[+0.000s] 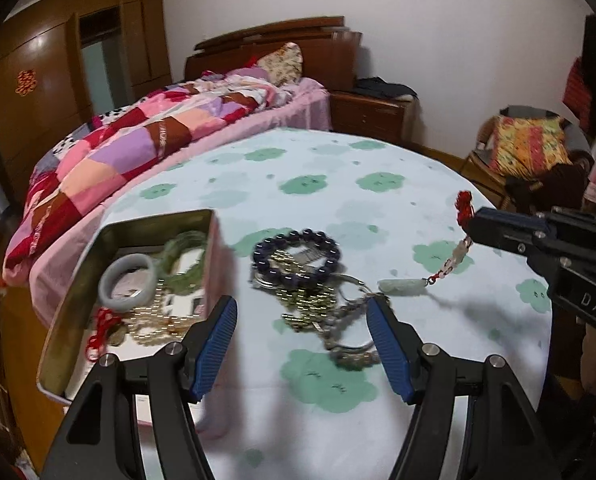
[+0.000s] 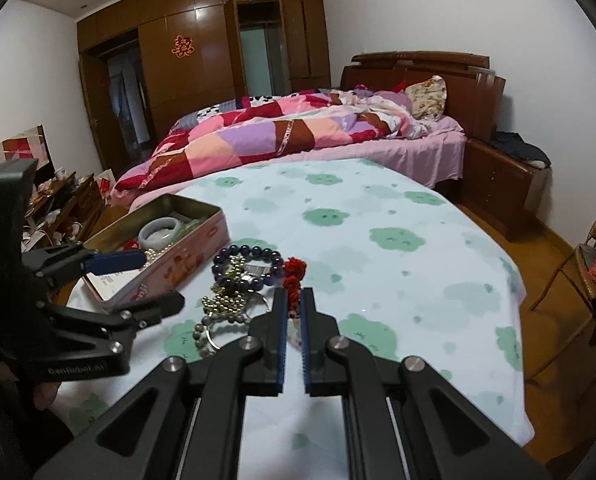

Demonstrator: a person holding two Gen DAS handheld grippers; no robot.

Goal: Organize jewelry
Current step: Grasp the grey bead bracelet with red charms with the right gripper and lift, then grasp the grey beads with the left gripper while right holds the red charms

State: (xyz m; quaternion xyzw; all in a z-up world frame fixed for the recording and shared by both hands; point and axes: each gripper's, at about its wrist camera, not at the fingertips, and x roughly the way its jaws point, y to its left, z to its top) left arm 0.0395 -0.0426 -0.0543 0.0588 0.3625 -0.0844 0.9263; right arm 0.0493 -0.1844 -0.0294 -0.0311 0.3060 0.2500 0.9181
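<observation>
Right gripper (image 2: 294, 300): jaws closed down on the red cord of a pendant necklace (image 1: 446, 266). Only a thin gap is seen between the blue pads, and the cord is pinched in it. In the left wrist view the red knotted tassel sticks out past the fingertips, while the bead section and pale green pendant hang down and away toward the jewelry pile; the pendant is seen just at the edge of the pile, low over the tablecloth (image 1: 338, 168). Contact with the cloth cannot be told.

Left gripper (image 1: 300, 314): jaws spread wide, nothing held. The pile is framed between and just beyond its fingertips: a dark purple bead bracelet (image 1: 296, 256) on top, a gold bead chain (image 1: 310, 300) and a grey bead strand under it. No pad is seen touching any of it.

Open tin box (image 1: 78, 292) sits just left of the left gripper's left finger, on the same cloth. Inside, a pale jade bangle (image 1: 128, 280), green beads, pearls and a red cord are seen.
</observation>
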